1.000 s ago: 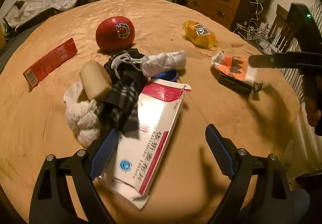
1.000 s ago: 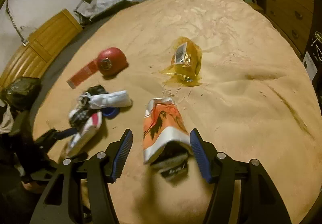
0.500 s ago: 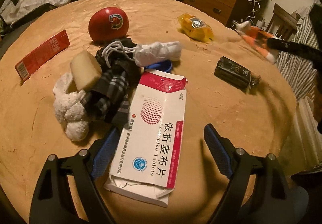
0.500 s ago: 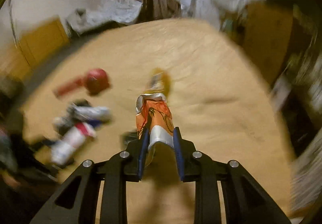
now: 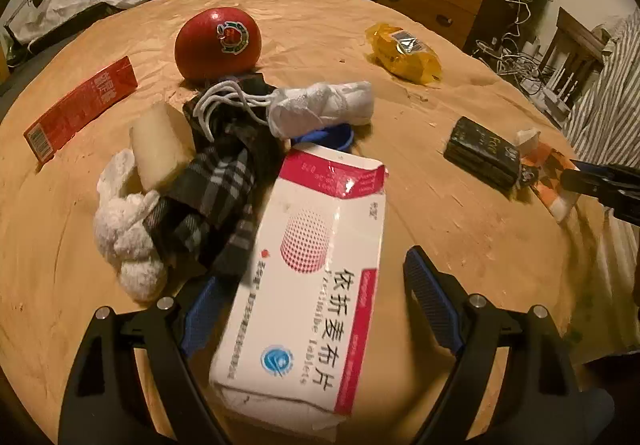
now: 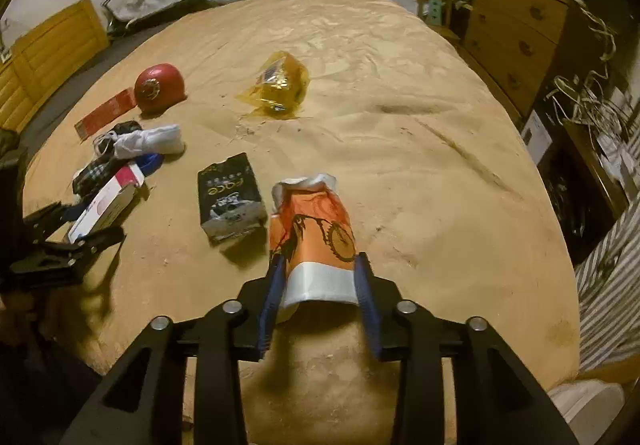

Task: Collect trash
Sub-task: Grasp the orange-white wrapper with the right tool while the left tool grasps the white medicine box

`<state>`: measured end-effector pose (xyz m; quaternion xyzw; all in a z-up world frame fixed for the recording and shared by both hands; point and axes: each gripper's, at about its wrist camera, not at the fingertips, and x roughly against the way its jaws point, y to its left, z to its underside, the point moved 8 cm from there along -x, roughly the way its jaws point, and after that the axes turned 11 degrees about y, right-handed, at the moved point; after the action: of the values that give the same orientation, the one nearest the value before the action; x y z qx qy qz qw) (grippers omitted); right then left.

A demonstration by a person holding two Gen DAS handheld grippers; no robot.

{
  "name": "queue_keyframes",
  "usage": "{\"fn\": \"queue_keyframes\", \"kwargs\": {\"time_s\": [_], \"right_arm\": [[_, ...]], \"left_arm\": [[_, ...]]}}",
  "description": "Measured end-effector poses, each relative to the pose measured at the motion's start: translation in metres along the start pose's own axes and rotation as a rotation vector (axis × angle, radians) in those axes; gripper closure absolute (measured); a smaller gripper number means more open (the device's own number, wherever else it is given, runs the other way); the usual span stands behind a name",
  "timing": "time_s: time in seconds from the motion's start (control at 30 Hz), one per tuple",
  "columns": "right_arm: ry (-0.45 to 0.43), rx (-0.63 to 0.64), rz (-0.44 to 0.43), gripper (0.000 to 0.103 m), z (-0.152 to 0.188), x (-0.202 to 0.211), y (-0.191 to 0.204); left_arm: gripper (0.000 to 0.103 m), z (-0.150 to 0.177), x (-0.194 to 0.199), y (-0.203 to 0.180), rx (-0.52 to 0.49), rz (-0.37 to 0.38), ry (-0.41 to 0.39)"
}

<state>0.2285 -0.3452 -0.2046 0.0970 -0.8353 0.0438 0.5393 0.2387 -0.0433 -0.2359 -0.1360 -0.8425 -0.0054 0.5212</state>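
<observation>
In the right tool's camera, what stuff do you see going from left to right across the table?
Red flat box → red ball → black packet → yellow wrapper → orange wrapper, gripped in the right tool.

Glossy orange wrapper, matt cardboard pill box, crinkly tan tablecloth, fuzzy wht cloth
</observation>
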Motion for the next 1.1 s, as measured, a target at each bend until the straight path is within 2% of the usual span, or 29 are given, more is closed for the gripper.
{"fn": "queue_keyframes", "kwargs": {"time_s": [0.03, 0.07, 0.13, 0.2, 0.27, 0.33, 0.43, 0.6, 0.77, 0.97, 1.1], "right_arm": [[0.008, 0.014, 0.005, 0.054, -0.003, 0.0, 0.001], [0.016, 0.024, 0.008, 0.052, -0.005, -0.002, 0.002], [0.042, 0.043, 0.013, 0.052, -0.009, -0.009, 0.005], [0.068, 0.052, 0.026, 0.053, -0.011, -0.018, 0.005], [0.062, 0.048, 0.036, 0.059, -0.013, -0.022, 0.003], [0.044, 0.042, 0.035, 0.068, -0.011, -0.018, 0.004], [0.014, 0.031, 0.042, 0.073, -0.009, -0.011, 0.003], [-0.093, -0.023, 0.025, 0.074, -0.003, 0.029, -0.005], [-0.216, -0.054, 0.004, 0.074, 0.007, 0.082, 0.0], [-0.357, -0.054, -0.013, 0.074, 0.026, 0.136, 0.023], [-0.443, -0.04, -0.036, 0.073, 0.039, 0.162, 0.044]], "left_arm": [[0.021, -0.001, -0.001, 0.0, 0.002, -0.004, 0.0], [0.022, -0.002, -0.001, 0.0, 0.003, -0.009, -0.001], [0.025, -0.003, -0.003, 0.0, 0.004, -0.021, 0.0], [0.031, -0.004, -0.003, 0.0, 0.005, -0.034, -0.006], [0.044, -0.006, -0.001, 0.002, 0.017, -0.038, -0.014], [0.046, -0.007, 0.0, 0.003, 0.019, -0.03, -0.016], [0.048, -0.004, 0.003, 0.001, 0.014, -0.035, -0.028], [0.051, 0.0, 0.02, -0.006, 0.03, -0.023, -0.065], [0.051, -0.003, 0.057, -0.019, 0.054, -0.019, -0.128], [0.051, 0.002, 0.113, -0.038, 0.068, -0.039, -0.237], [0.051, 0.011, 0.148, -0.041, 0.074, -0.085, -0.313]]}}
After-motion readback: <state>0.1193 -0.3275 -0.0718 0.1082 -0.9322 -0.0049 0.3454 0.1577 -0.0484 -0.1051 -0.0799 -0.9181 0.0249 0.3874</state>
